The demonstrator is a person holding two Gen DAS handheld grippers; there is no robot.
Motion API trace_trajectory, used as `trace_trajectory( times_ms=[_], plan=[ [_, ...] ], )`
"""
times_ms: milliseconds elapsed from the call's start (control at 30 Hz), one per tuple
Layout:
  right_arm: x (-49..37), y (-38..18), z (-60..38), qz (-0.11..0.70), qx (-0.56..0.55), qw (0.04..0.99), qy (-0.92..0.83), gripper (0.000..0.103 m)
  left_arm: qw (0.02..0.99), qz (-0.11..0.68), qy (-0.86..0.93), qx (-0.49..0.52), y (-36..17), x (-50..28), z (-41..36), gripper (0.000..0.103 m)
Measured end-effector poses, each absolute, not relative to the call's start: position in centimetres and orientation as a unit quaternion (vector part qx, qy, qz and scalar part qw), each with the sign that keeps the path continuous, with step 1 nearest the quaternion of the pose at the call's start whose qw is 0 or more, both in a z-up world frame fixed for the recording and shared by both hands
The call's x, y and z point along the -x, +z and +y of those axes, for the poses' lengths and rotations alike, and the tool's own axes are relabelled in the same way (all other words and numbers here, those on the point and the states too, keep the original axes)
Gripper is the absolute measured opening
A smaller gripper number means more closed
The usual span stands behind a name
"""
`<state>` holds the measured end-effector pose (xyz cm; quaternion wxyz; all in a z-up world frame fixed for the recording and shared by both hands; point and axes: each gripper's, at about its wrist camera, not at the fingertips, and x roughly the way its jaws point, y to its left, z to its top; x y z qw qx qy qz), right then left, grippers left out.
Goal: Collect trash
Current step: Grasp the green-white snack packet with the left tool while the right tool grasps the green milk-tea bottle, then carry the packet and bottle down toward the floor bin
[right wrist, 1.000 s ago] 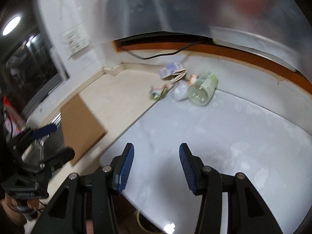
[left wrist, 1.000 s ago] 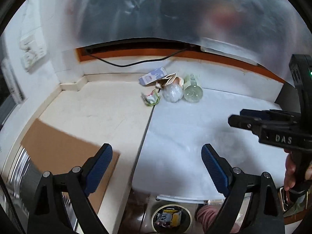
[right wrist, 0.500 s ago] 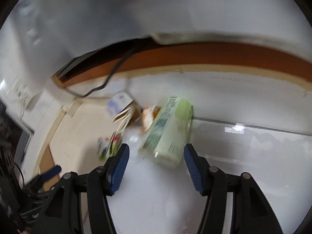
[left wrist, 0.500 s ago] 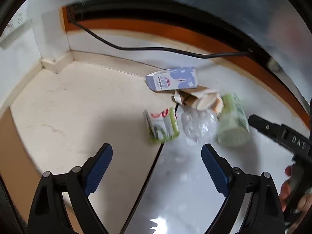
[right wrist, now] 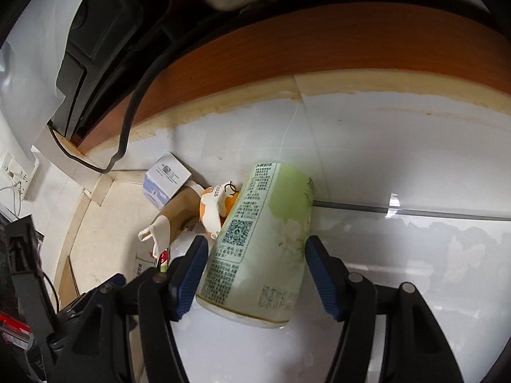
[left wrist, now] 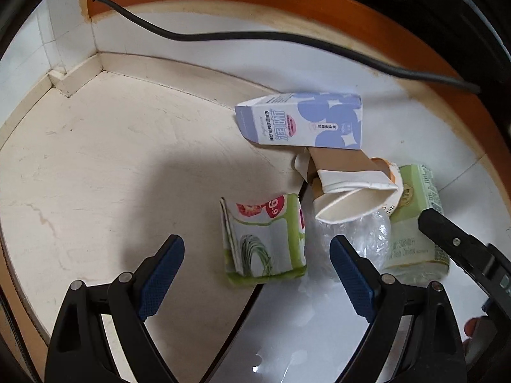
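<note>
Trash lies near the worktop's (left wrist: 95,166) back corner; the left gripper (left wrist: 257,266) stands wide around a green carton (left wrist: 265,239), the right gripper (right wrist: 255,274) opening around a green bottle (right wrist: 262,249)

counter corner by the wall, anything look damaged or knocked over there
Yes. The paper cup is crushed flat and lies on its side. The green bottle lies tipped over between the open right gripper pads. The green carton is squashed, and the blue carton lies on its side.
</note>
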<state>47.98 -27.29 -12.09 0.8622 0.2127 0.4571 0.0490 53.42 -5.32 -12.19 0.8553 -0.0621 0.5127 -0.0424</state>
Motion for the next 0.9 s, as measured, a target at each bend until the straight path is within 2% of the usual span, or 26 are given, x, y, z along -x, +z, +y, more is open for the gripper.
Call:
trace_trajectory(
  times_ms=[133,167,233,300,400,433,700,900],
  plan=[
    [-48.2,-12.3,-27.2,0.458,-0.221,0.86,0.05,0.066,0.855,0.513,-0.028,0.062,-12.9,-53.8,-5.8,0.089],
    [-48.2,-12.5,-27.2,0.461,-0.228,0.856,0.055,0.067,0.855,0.514,-0.025,0.065,-13.1,-53.8,-5.8,0.079],
    [-48.4,-13.0,-27.3,0.468,-0.243,0.847,0.063,0.068,0.853,0.515,-0.025,0.074,-13.1,-53.9,-5.5,0.067],
    [-48.5,-13.2,-27.3,0.468,-0.253,0.845,0.064,0.068,0.856,0.51,-0.025,0.077,-13.1,-53.6,-5.2,0.045],
    [-48.5,-13.7,-26.9,0.472,-0.266,0.836,0.087,0.067,0.862,0.499,-0.028,0.089,-12.7,-52.7,-4.7,0.03],
    [-48.3,-13.5,-26.6,0.469,-0.256,0.841,0.09,0.067,0.865,0.494,-0.024,0.088,-12.5,-52.4,-4.5,0.022],
    [-45.0,-12.1,-21.4,0.458,-0.155,0.857,0.18,0.065,0.866,0.494,-0.016,0.071,-11.7,-47.9,-3.3,0.017],
    [-41.7,-10.7,-20.2,0.452,-0.158,0.855,0.198,0.065,0.869,0.49,-0.03,0.06,-10.0,-42.9,-2.4,0.017]
  ],
)
